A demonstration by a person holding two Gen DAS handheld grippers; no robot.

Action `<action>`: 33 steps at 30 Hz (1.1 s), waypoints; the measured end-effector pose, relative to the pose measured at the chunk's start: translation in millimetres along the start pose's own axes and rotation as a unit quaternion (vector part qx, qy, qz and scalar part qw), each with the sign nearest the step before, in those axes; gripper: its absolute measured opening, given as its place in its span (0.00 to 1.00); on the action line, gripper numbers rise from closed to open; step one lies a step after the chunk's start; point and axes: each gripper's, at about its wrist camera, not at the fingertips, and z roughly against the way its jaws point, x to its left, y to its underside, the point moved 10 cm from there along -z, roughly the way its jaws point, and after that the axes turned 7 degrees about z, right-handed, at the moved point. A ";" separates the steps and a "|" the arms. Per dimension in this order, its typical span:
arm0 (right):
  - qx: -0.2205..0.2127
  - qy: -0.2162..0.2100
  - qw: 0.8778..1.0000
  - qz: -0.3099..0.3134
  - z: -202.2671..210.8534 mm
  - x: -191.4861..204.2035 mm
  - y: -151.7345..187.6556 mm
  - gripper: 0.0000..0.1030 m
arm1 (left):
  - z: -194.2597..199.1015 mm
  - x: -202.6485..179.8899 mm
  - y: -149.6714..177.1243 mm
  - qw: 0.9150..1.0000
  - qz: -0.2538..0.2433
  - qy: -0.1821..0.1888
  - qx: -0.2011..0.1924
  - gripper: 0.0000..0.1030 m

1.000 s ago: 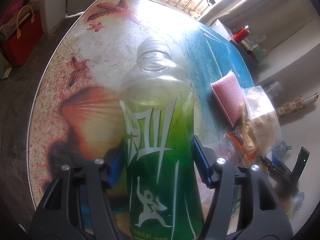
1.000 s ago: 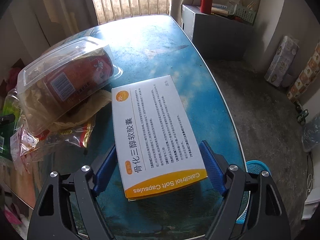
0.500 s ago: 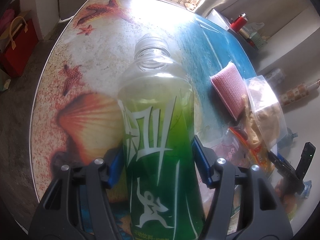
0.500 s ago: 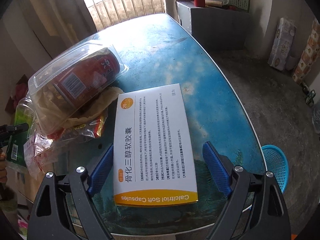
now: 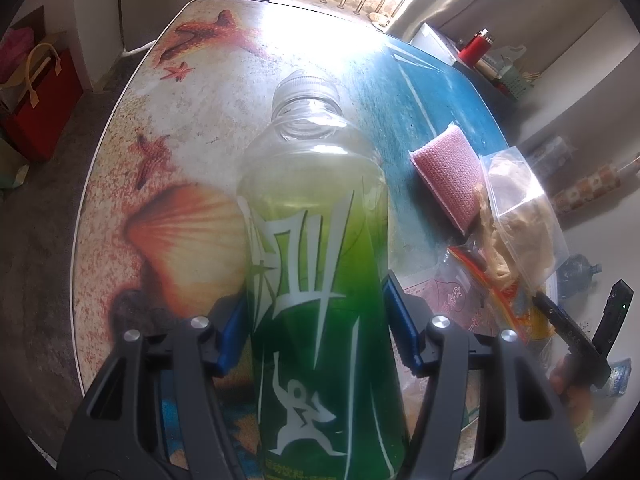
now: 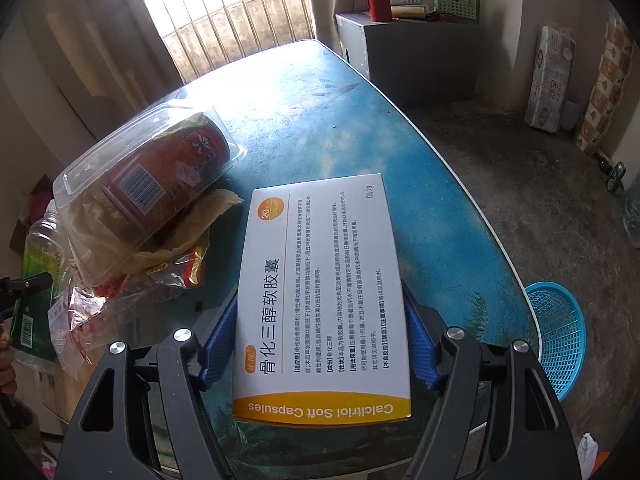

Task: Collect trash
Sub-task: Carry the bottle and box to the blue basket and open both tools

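Both hand-held grippers are holding trash over the tabletop [image 6: 320,92]: left [image 5: 316,316] squeezing the green bottle [image 5: 316,264], right [image 6: 318,344] just closing on the white box [image 6: 320,280], needing a firm, even squeeze.

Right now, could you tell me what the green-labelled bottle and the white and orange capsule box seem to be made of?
The green-labelled bottle looks like clear, glossy plastic: the table shows through its bare neck, and a printed film sleeve appears to wrap the body. The white and orange capsule box looks like thin coated cardboard: flat printed faces, crisp folded edges, a slight sheen.
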 end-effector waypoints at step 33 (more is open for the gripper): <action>-0.097 -0.004 0.952 -0.291 118.9 -214.6 125.1 0.68 | -26.7 -362.6 164.1 0.933 -0.292 0.164 0.136 0.56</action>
